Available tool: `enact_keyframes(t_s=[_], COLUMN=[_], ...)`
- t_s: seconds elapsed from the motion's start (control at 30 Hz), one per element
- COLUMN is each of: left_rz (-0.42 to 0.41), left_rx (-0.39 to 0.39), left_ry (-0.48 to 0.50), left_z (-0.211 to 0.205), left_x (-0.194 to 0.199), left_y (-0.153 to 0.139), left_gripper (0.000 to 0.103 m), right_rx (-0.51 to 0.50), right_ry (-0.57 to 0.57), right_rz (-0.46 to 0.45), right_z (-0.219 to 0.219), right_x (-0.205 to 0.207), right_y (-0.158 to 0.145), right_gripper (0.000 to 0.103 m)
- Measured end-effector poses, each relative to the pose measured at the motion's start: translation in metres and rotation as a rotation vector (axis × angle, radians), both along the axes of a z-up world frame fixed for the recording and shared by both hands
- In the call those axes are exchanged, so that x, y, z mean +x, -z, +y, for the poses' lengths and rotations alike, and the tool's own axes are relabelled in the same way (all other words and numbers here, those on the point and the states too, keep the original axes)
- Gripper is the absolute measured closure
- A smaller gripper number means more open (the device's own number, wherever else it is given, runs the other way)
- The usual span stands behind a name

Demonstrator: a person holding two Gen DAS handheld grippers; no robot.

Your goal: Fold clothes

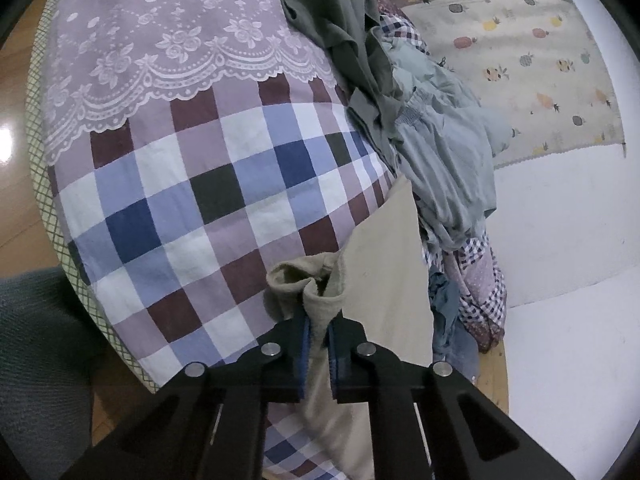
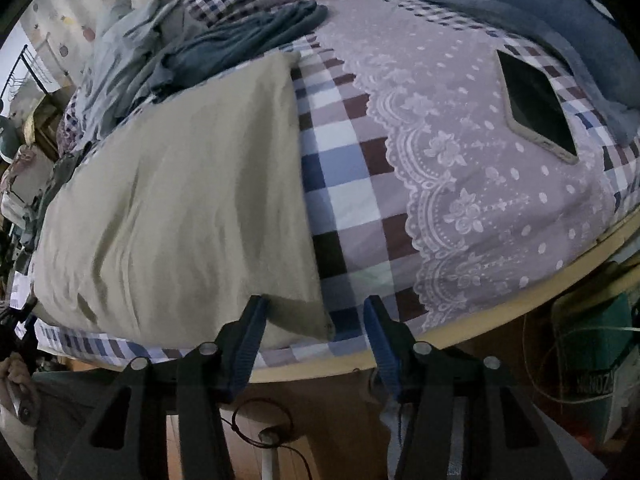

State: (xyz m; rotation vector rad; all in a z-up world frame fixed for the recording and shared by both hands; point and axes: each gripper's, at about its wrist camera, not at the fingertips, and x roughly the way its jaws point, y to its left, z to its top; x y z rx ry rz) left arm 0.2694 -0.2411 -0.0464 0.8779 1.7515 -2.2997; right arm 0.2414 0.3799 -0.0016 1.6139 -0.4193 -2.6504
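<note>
A beige garment [image 2: 180,184] lies spread flat on the checkered bedspread [image 2: 344,184], its near right corner by the bed's front edge. My right gripper [image 2: 314,316] is open just in front of that corner, and its blue pads [image 2: 250,332] hold nothing. In the left wrist view my left gripper [image 1: 318,330] is shut on a bunched corner of the beige garment [image 1: 380,280], with cloth puckered between the blue pads [image 1: 305,344]. The rest of the garment runs off to the right and under the gripper.
A heap of grey and pale blue clothes [image 1: 400,100] lies along the bed's far side, the same clothes [image 2: 160,56] as in the right view. A phone [image 2: 536,108] rests on the lace-print part of the bedspread. A blue blanket [image 2: 520,12] lies behind it. Below the bed edge are cables [image 2: 264,424].
</note>
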Motion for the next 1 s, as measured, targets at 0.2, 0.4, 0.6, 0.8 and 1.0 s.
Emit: enact_keyframes(t_s=[0.2, 0.4, 0.6, 0.8, 1.0], left_rz=[0.010, 0.027, 0.049, 0.070, 0.101], left_rx=[0.005, 0.010, 0.010, 0.011, -0.015], left_ry=[-0.005, -0.008, -0.010, 0.002, 0.055], left_z=[-0.003, -0.006, -0.008, -0.009, -0.008], left_x=[0.002, 0.004, 0.007, 0.010, 0.011], left_y=[-0.001, -0.004, -0.009, -0.013, -0.020], left_gripper=[0.100, 0.101, 0.102, 0.102, 0.102], right_rx=[0.029, 0.079, 0.122, 0.182, 0.317], right_ry=[-0.033, -0.027, -0.011, 0.012, -0.001], right_rz=[-0.034, -0.002, 0.006, -0.036, 0.142], right_z=[-0.007, -0.002, 0.002, -0.004, -0.042], right_x=[-0.008, -0.006, -0.001, -0.006, 0.010], right_y=[0.007, -0.002, -0.012, -0.011, -0.054], right_gripper=[0.088, 0.101, 0.102, 0.089, 0.063])
